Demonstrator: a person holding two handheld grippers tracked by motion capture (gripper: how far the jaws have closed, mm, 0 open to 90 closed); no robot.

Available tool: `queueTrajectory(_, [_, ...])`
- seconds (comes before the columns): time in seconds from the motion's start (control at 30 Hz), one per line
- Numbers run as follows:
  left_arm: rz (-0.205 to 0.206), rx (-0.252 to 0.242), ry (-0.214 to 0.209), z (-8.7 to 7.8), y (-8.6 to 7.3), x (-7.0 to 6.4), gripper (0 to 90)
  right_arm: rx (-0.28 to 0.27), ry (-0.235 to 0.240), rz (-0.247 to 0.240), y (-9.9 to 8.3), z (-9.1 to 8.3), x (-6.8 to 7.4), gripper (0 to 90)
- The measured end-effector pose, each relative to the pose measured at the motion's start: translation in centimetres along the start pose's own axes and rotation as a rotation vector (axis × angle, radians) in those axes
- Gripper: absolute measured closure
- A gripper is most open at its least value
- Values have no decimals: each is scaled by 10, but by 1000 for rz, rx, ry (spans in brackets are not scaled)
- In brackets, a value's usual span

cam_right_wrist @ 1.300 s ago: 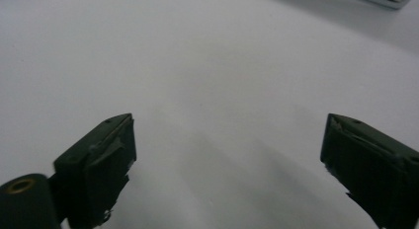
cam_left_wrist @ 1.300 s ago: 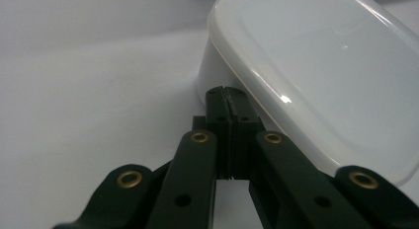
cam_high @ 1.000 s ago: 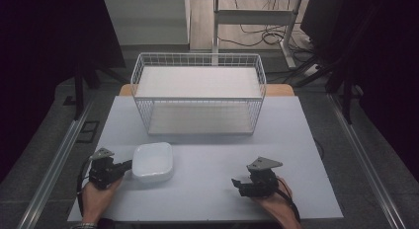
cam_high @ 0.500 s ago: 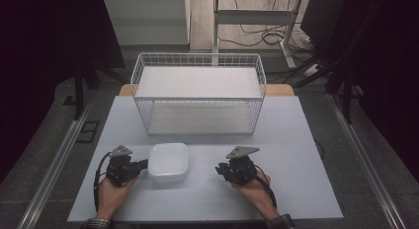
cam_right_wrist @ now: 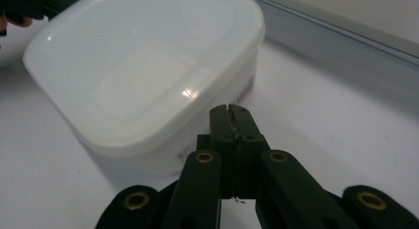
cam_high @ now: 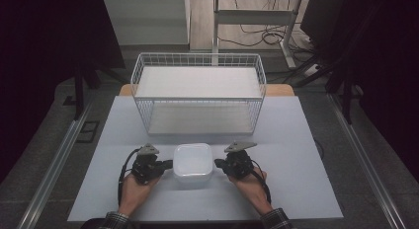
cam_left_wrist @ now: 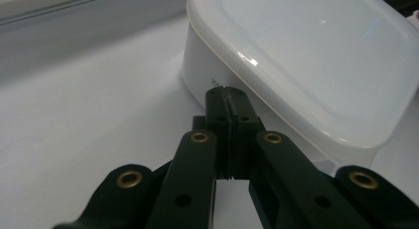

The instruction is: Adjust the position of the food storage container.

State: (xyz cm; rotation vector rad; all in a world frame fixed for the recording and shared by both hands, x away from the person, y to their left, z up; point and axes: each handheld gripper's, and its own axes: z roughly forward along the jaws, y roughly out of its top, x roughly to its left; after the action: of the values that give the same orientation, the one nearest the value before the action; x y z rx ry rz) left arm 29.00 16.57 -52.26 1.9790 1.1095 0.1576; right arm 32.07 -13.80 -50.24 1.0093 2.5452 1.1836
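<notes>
- Nearest to us, the left gripper (cam_high: 167, 164) and the right gripper (cam_high: 220, 164) now flank the white lidded plastic container (cam_high: 192, 159); a second ago they sat lower and wider apart on the table, and the container lay further left, beside the left gripper.
- We note both sets of jaws pressed together, holding nothing. In the left gripper view the closed tips (cam_left_wrist: 228, 98) sit against the container's side wall (cam_left_wrist: 207, 73), just under the lid's rim; in the right gripper view the closed tips (cam_right_wrist: 230, 115) are at or just short of the opposite wall (cam_right_wrist: 232, 98), and we cannot tell whether they touch.
- We judge that the container has been pushed to the centre line and is now being squared or squeezed between the two closed tools, probably ahead of a push forward or a two-sided lift.
- The container rests on the white table (cam_high: 296, 155), lid on, flat, on the near half of the surface.
- Beyond it, apart from it, stands an empty white wire basket (cam_high: 197, 93), its near wall facing the container. That wall stands in the way of a straight slide; entry would need a lift over the rim.
- Further off we record a dark floor with cables and a metal frame.
</notes>
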Motion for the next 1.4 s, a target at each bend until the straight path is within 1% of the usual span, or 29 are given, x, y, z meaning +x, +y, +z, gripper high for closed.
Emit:
queueTrajectory(0.03, [0, 0, 0, 0, 0, 0, 900, 0, 0, 0, 0, 0, 0, 893])
queueTrajectory(0.07, [9, 5, -4, 3, 2, -3, 900, 12, -22, -1, -1, -3, -3, 893])
queueTrajectory(0.1, [16, 6, 0, 5, 3, -4, 900, 12, -22, -1, -1, -3, -3, 893])
queueTrajectory(0.13, [18, 6, -5, 9, 6, -7, 900, 13, -27, 7, -3, -6, -5, 893])
queueTrajectory(0.23, [16, 4, -15, 13, 8, -9, 900, 17, -30, 13, -5, -10, -8, 893])
queueTrajectory(0.27, [16, 4, -22, 14, 8, -11, 900, 24, -40, 10, -8, -15, -8, 893])
queueTrajectory(0.3, [19, 4, -26, 16, 9, -12, 900, 24, -40, 10, -8, -15, -8, 893])
queueTrajectory(0.37, [27, 5, -27, 19, 11, -15, 900, 32, -62, 3, -11, -21, -8, 893])
queueTrajectory(0.47, [30, 3, -25, 21, 13, -17, 900, 38, -75, 5, -13, -21, -9, 893])
queueTrajectory(0.57, [42, -3, -17, 19, 14, -17, 893, 44, -78, -9, -13, -20, -10, 891])
queueTrajectory(0.6, [49, -6, -5, 17, 14, -17, 834, 38, -90, -20, -13, -22, -10, 874])
queueTrajectory(0.63, [57, -11, 6, 15, 14, -16, 834, 38, -90, -20, -13, -22, -10, 874])
queueTrajectory(0.67, [57, -19, 13, 13, 14, -15, 744, 30, -117, -44, -13, -25, -11, 839])
queueTrajectory(0.7, [56, -24, 14, 10, 15, -14, 744, 30, -117, -44, -13, -25, -11, 839])
queueTrajectory(0.77, [57, -34, 17, 7, 15, -12, 655, 21, -132, -50, -15, -31, -15, 799])
queueTrajectory(0.8, [57, -36, 16, 5, 15, -11, 614, 14, -133, -48, -15, -33, -16, 781])
queueTrajectory(0.83, [58, -44, 15, 2, 14, -11, 526, 1, -135, -43, -17, -39, -19, 725])
queueTrajectory(0.87, [58, -44, 15, 2, 14, -11, 488, 1, -135, -43, -17, -39, -19, 725])
queueTrajectory(0.9, [58, -49, 14, 0, 13, -11, 488, -6, -136, -44, -18, -42, -20, 699])
queueTrajectory(0.93, [58, -54, 12, -2, 13, -11, 452, -13, -138, -40, -19, -45, -21, 669])
queueTrajectory(0.97, [63, -59, 6, -4, 11, -10, 374, -23, -139, -45, -21, -49, -21, 592])
queueTrajectory(1.0, [63, -59, 6, -4, 11, -10, 343, -23, -139, -45, -21, -49, -21, 592])
queueTrajectory(1.03, [63, -68, -8, -6, 9, -8, 307, -37, -139, -48, -22, -53, -22, 522])
queueTrajectory(1.07, [63, -68, -8, -6, 9, -8, 273, -37, -139, -48, -22, -53, -22, 522])
queueTrajectory(1.1, [61, -66, -17, -7, 7, -7, 273, -39, -137, -48, -23, -54, -22, 483])
queueTrajectory(1.17, [52, -69, -36, -9, 4, -5, 224, -49, -137, -48, -24, -56, -22, 401])
queueTrajectory(1.2, [47, -70, -46, -11, 2, -4, 198, -52, -135, -50, -24, -57, -21, 376])
queueTrajectory(1.3, [44, -66, -49, -14, -2, -3, 157, -63, -132, -57, -25, -59, -20, 279])
queueTrajectory(1.4, [41, -55, -38, -16, -7, 0, 112, -68, -133, -69, -28, -60, -18, 190])
